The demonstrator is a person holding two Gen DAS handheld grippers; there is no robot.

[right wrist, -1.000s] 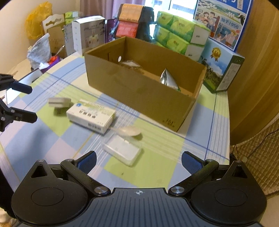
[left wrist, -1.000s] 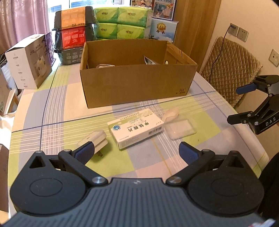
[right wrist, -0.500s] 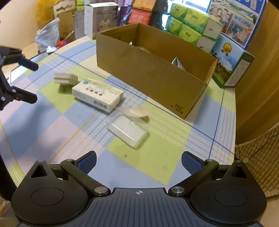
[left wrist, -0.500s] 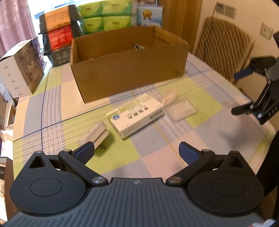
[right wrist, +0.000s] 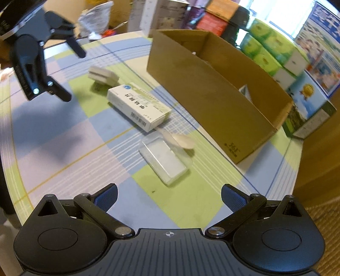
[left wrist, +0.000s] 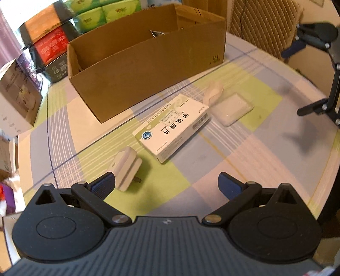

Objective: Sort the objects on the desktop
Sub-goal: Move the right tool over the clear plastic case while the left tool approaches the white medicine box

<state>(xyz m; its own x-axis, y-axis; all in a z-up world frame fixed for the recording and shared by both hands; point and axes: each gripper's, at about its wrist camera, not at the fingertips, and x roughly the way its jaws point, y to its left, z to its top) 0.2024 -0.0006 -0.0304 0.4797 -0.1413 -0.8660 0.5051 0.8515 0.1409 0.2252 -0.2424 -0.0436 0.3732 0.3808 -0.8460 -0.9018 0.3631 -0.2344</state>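
Observation:
An open cardboard box (left wrist: 148, 61) (right wrist: 212, 89) stands on the checked tablecloth. In front of it lie a white medicine carton (left wrist: 173, 126) (right wrist: 139, 106), a white plug adapter (left wrist: 125, 167) (right wrist: 103, 75), a clear plastic case (left wrist: 232, 109) (right wrist: 164, 162) and a white plastic spoon (left wrist: 213, 92) (right wrist: 180, 140). My left gripper (left wrist: 167, 184) is open, low over the table, its left fingertip beside the adapter. My right gripper (right wrist: 169, 196) is open, just short of the clear case. Each gripper shows in the other's view, open: the right gripper (left wrist: 297, 79), the left gripper (right wrist: 70, 75).
Stacked tissue packs (left wrist: 106, 12) (right wrist: 269, 48) and printed cartons (right wrist: 306, 102) sit behind the box. A white carton (left wrist: 14, 102) stands at the far left. A quilted chair back (left wrist: 263, 25) is beyond the table's right edge. Boxes and a crumpled bag (right wrist: 95, 17) crowd the far side.
Both grippers have dropped lower and moved in toward the objects. The left one now has the adapter by its left fingertip; the right one has closed in on the clear case. Both stay open.

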